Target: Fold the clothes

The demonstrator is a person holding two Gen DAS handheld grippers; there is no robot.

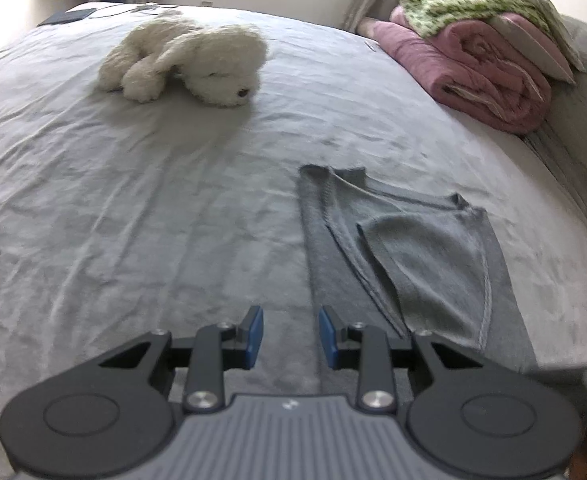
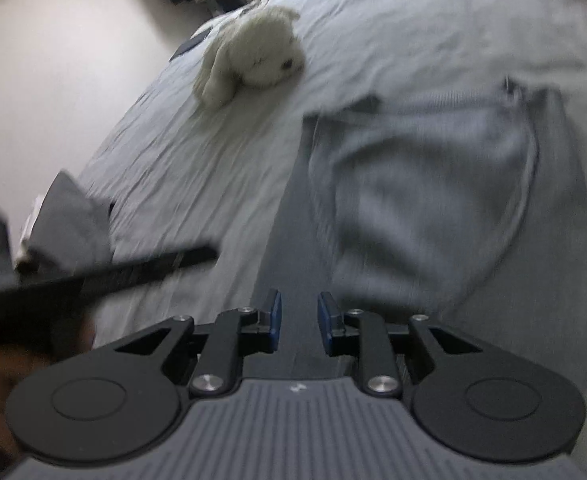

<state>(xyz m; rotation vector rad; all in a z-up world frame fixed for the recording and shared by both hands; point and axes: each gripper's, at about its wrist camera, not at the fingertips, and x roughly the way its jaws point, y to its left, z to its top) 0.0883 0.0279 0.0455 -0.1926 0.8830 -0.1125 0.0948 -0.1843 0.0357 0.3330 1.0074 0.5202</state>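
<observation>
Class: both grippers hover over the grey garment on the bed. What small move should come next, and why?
Probably lower the left gripper onto the garment's near left edge and pinch. Both grippers are open and empty, the right gripper included, and the garment lies only partly folded.

Left gripper (image 1: 290, 336): jaws parted, blue pads (image 1: 256, 334) facing each other across a clear gap, nothing held; pointing forward, level. Right gripper (image 2: 299, 322): jaws likewise apart, empty; tilted slightly; the left tool shows as a dark blurred shape at its left.
</observation>
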